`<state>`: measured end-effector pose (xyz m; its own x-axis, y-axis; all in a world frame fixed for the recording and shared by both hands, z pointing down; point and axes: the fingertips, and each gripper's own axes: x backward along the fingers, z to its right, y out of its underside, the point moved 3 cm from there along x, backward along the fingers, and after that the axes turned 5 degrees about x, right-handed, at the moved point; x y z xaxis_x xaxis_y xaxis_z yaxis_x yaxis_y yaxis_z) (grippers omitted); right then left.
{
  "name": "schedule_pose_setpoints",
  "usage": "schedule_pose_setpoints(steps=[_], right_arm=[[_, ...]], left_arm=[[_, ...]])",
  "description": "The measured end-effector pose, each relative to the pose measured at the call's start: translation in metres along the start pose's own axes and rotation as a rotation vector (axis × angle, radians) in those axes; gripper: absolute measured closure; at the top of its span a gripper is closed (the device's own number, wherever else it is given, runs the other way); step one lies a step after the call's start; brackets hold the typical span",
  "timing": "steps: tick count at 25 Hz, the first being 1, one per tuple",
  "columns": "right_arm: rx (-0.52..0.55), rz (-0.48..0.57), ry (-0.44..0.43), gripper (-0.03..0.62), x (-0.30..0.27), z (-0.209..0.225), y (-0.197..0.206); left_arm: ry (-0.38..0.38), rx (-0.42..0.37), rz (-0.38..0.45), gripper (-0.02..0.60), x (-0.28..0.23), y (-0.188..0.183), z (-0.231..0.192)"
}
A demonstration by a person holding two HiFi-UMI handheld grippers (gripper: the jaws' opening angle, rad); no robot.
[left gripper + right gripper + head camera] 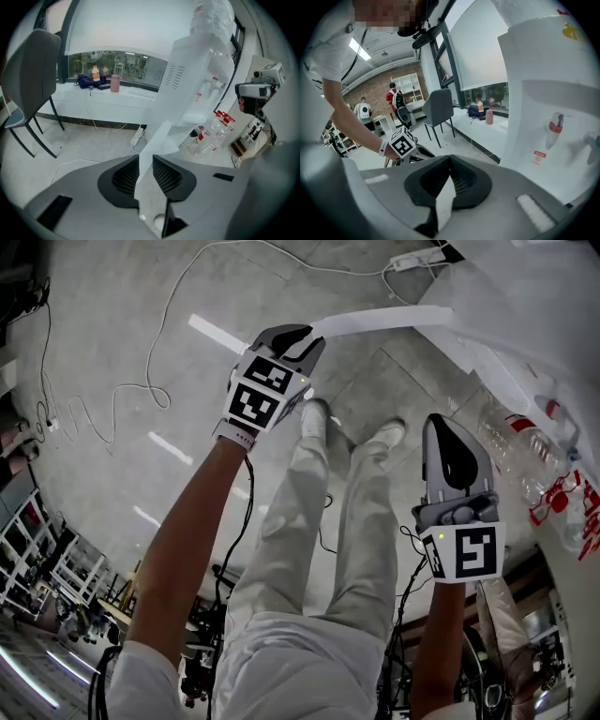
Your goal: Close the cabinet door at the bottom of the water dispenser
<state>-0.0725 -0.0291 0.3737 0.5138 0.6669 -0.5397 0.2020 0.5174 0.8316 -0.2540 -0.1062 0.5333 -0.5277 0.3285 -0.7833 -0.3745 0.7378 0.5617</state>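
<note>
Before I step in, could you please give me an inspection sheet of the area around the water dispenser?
Surface: grey floor.
Job's things: water dispenser; its bottom cabinet door stands open.
Clutter: empty plastic bottles beside the dispenser; a chair further off.
Grippers: left gripper shut on the door's edge; right gripper shut, empty, not touching the door.
Cables: power strip and a white cable lying on the floor.
Surroundings: window ledge with a pink cup on it; people far behind.
</note>
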Motion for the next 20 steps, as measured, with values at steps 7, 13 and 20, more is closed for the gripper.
schedule_pose_setpoints(steps=[7, 13, 20], right_arm=[[-0.016, -0.012, -0.004, 0.583, -0.006, 0.005, 0.011], [-0.020, -0.025, -0.012, 0.583, -0.013, 0.008, 0.019], [-0.040, -0.031, -0.007, 0.583, -0.016, 0.009, 0.030]], left_arm=[[0.002, -0.030, -0.041, 0.506, -0.023, 0.005, -0.011], [0.005, 0.002, -0.070, 0.506, -0.048, 0.014, -0.024], [0.006, -0.093, -0.131, 0.491, -0.065, 0.025, -0.025]])
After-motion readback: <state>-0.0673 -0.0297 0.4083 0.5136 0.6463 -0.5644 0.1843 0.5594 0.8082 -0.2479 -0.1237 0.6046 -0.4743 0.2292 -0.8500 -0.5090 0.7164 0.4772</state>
